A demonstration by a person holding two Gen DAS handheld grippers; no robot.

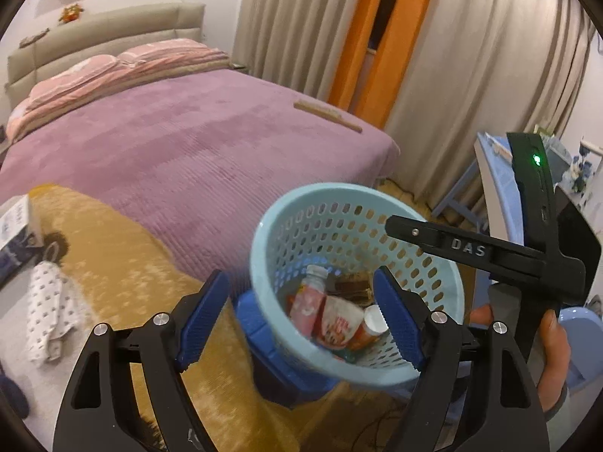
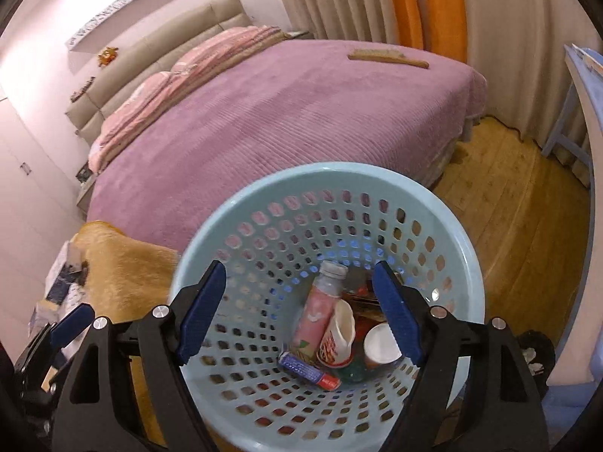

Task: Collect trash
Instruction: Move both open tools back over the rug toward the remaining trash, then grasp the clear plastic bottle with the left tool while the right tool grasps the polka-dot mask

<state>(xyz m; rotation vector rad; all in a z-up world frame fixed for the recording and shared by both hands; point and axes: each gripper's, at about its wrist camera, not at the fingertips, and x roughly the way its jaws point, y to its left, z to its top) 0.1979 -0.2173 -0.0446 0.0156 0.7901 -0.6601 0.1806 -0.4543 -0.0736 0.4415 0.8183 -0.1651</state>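
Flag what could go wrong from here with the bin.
1. The light blue perforated basket sits tilted between both open claws, left claw and right claw; unheld, it may tip.
2. If it tips, the pink bottle and paper cup could spill onto the yellow blanket.

The left gripper (image 1: 301, 316) is angled downward, its jaws spread wide with nothing pressed between them. The right gripper (image 2: 299, 312) is tilted likewise, jaws parted, gripped by a hand (image 1: 554, 354).
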